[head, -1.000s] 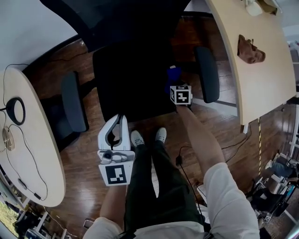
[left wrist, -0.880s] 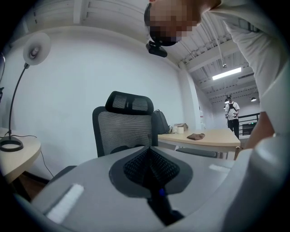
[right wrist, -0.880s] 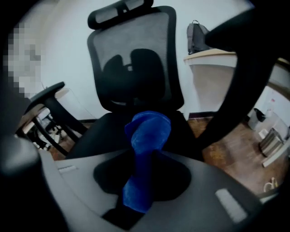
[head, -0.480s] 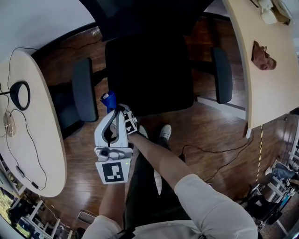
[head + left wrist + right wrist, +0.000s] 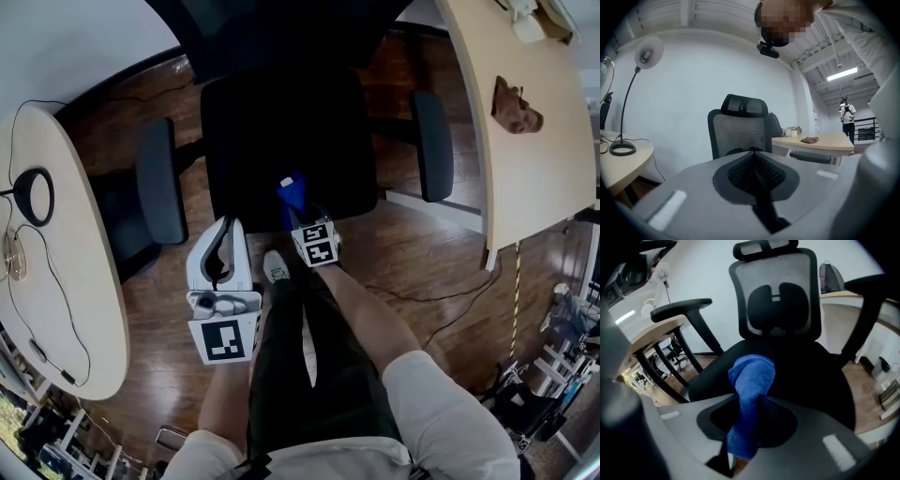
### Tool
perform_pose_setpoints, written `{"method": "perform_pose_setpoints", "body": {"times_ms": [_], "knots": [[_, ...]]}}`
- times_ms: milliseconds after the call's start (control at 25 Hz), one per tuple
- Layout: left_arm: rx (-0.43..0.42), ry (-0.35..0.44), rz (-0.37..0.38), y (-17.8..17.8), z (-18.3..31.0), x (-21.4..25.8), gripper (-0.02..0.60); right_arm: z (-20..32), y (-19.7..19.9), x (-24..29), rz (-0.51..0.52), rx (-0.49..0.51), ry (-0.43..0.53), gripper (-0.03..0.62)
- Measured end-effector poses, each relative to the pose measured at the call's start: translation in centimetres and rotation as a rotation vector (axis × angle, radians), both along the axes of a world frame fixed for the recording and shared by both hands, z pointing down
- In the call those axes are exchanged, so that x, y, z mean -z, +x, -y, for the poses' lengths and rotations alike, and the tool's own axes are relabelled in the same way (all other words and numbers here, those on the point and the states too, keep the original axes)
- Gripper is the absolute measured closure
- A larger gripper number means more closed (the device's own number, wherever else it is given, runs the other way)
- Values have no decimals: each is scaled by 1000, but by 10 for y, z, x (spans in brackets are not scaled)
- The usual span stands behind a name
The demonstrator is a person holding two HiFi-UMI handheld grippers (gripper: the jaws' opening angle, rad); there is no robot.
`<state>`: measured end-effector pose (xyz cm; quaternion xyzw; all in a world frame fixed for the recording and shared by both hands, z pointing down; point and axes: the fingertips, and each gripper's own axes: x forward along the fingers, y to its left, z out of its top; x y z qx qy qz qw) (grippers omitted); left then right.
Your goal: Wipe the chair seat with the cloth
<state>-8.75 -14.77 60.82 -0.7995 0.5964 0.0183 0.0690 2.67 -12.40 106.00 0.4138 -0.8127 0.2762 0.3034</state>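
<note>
A black office chair fills the upper middle of the head view, its seat (image 5: 281, 131) below me. My right gripper (image 5: 292, 202) is shut on a blue cloth (image 5: 290, 196), which rests over the seat's front edge. In the right gripper view the cloth (image 5: 749, 394) bulges out between the jaws toward the seat (image 5: 801, 376) and mesh backrest (image 5: 776, 296). My left gripper (image 5: 228, 246) hangs off the seat's front left corner, over the floor, jaws shut and holding nothing. Its own view looks at the backrest (image 5: 738, 131) past shut fingertips (image 5: 754, 173).
Two padded armrests (image 5: 159, 192) (image 5: 431, 145) flank the seat. A light wooden table (image 5: 56, 309) with a black ring lamp base and cable lies at left; another table (image 5: 534, 141) with a brown object lies at right. My feet and a floor cable sit just before the chair.
The right gripper with the cloth swept from the seat's right side across to the left front corner, then back to the middle front edge. The left gripper barely moved.
</note>
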Motion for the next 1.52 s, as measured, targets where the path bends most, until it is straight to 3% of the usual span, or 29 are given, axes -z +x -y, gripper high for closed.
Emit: {"method": "perform_pose_setpoints", "body": {"times_ms": [120,240,320,400,440,560,600,640,720,800,840,960,1080,1280,1360,1440,1520], "knots": [[-37,30,24,18,5,9,545,2,97,-8,-66,-99,-9,488],[-29,-45,-45,33,4,-5,545,1,181,-17,-121,-173,-1,488],[-50,-9,-21,46,6,2,545,0,218,-18,-141,-220,-6,488],[-70,28,35,55,7,8,546,6,225,-7,-122,-230,17,488],[-72,-25,61,57,5,-1,546,13,217,7,-101,-219,48,488],[-59,-389,135,49,-8,-46,545,35,171,100,9,-189,202,488],[-47,-448,129,45,-9,-43,545,39,153,149,53,-182,267,488],[-34,-457,112,39,-7,-26,546,42,135,206,96,-174,338,488],[-15,-368,59,27,5,40,546,54,99,333,173,-162,499,488],[-13,-173,-12,13,24,133,545,68,70,465,238,-172,672,487],[-16,-126,-13,7,27,178,545,69,60,530,266,-185,750,487],[-15,-109,29,-2,9,301,546,45,49,711,333,-216,914,485],[-35,11,8,-4,-20,419,546,3,47,853,359,-225,1004,485],[-30,42,17,-13,-60,521,545,-48,48,985,365,-183,1106,485],[-10,68,62,-17,-71,544,545,-62,49,1004,359,-175,1121,485],[-11,36,102,-17,-80,548,545,-73,48,1010,359,-187,1118,485],[-28,85,106,-13,-90,553,522,-85,48,1008,357,-191,1107,485]]}}
